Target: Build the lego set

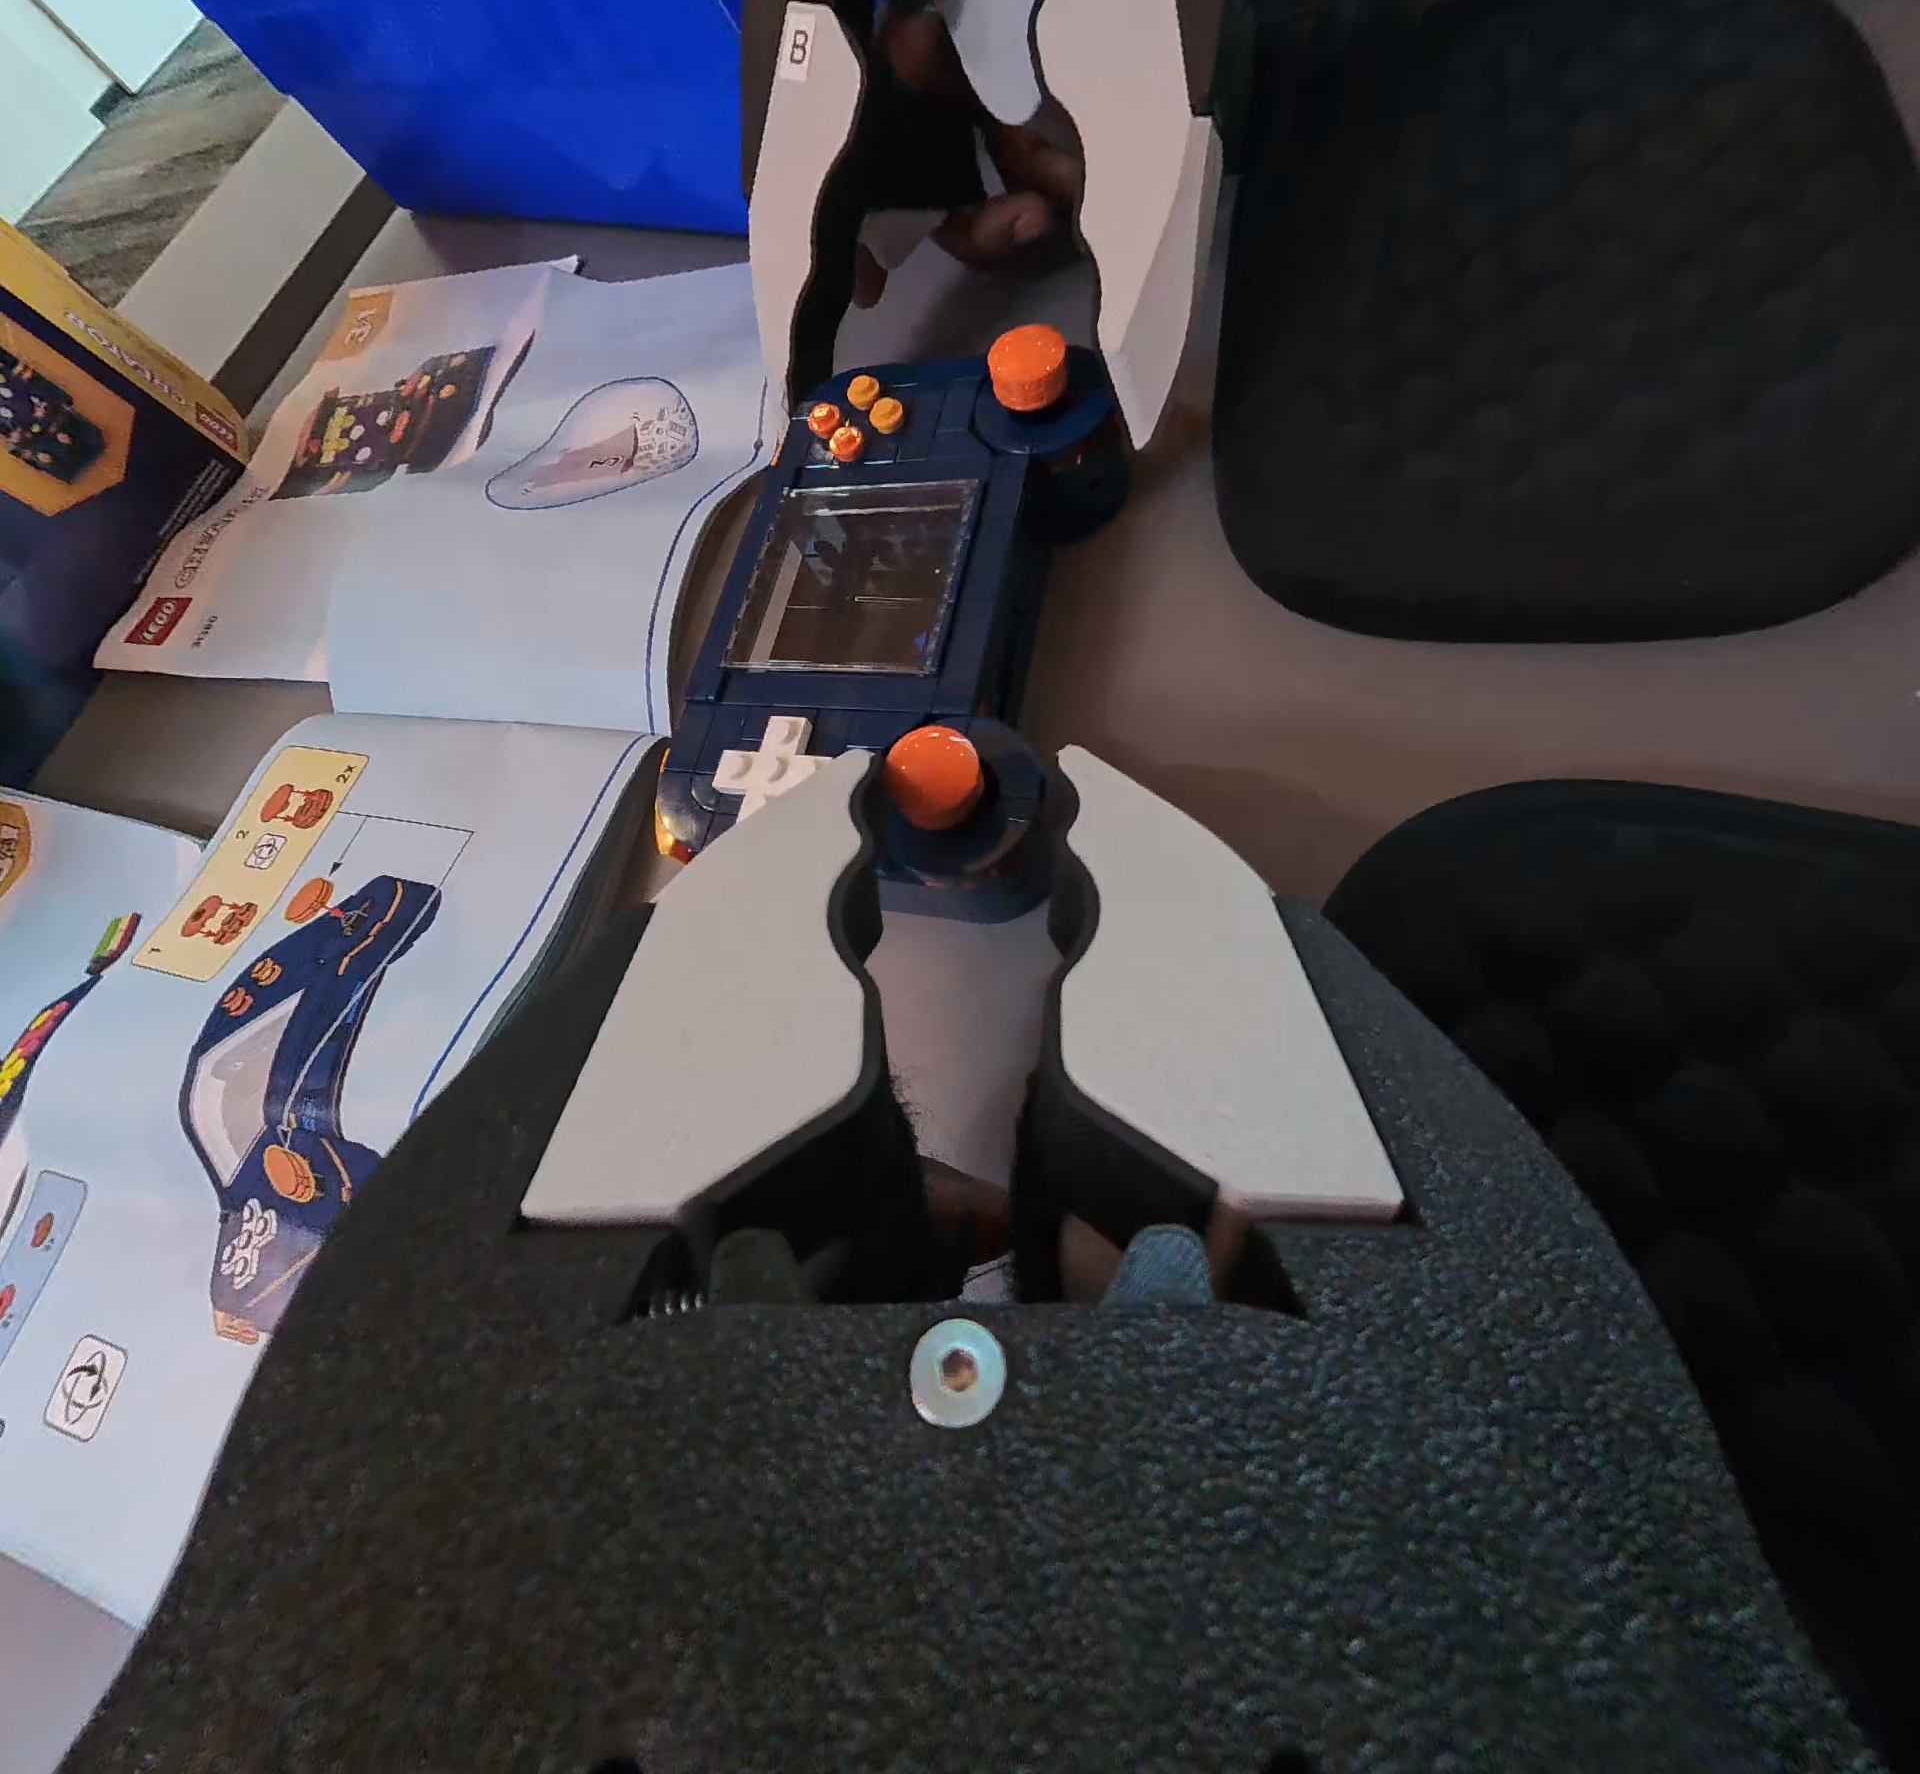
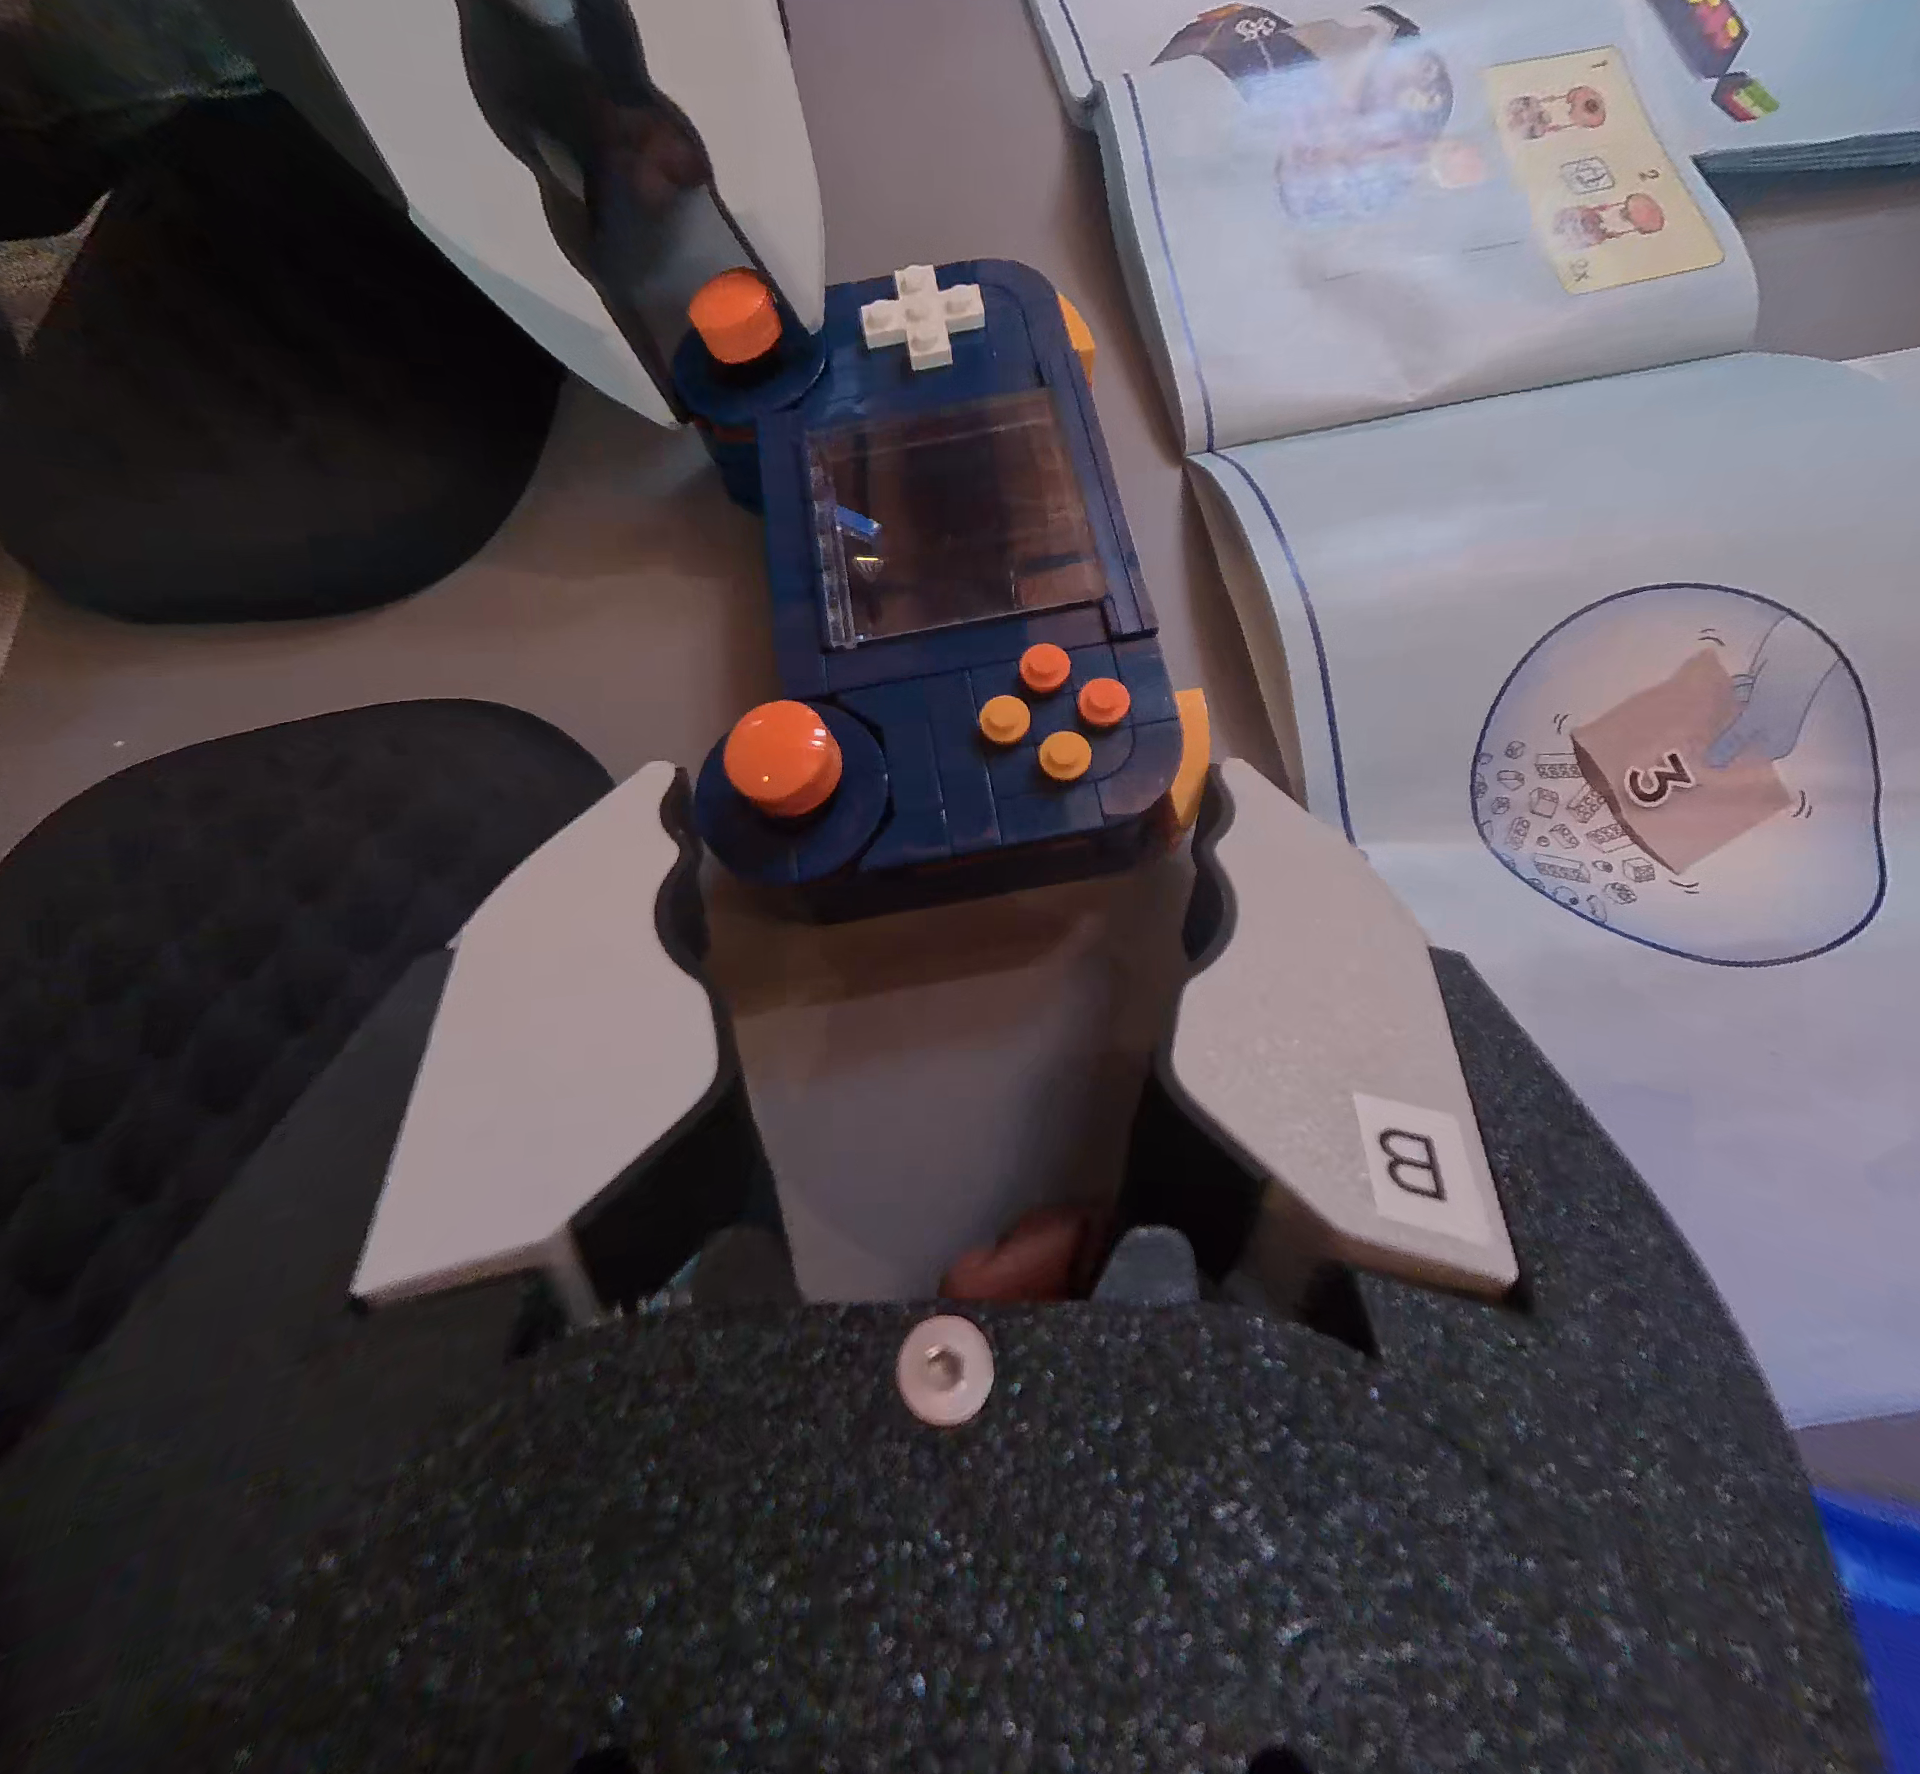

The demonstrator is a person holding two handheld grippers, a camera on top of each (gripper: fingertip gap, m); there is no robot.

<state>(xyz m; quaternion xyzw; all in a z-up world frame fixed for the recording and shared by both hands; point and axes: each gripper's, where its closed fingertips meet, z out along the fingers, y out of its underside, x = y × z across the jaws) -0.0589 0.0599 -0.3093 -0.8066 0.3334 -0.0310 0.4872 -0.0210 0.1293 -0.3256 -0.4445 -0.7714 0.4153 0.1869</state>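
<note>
Item: right gripper [image 2: 940,815], jaws spread wide and gripping nothing, straddling the near end of the lego console [image 2: 935,581]. The near orange joystick [image 2: 781,756] and the four round buttons [image 2: 1055,708] are sitting just ahead of its fingers.

Item: left gripper [image 1: 961,794], jaws parted and holding nothing, facing the right gripper from the console's opposite end. Its fingers are flanking the far orange joystick [image 1: 932,774], beside the white cross pad [image 1: 769,760]; contact cannot be told.

Item: lego console, dark blue, lying flat on the grey desk [image 2: 623,581] between the two grippers, clear screen [image 2: 951,519] facing up.

Item: instruction booklet [image 2: 1558,664], lying open just to the right gripper's right; beyond it, a second open booklet [image 2: 1382,166].

Item: black pads [image 2: 208,945], lying to the right gripper's left.

Item: blue bin [image 1: 468,41] and box [image 1: 94,477], standing farther off, beyond the left gripper's left side.

Progress, as judged: the console is looking essentially complete, joysticks seated. The open page is pointing to another bag of parts, so further sections are likely remaining.
</note>
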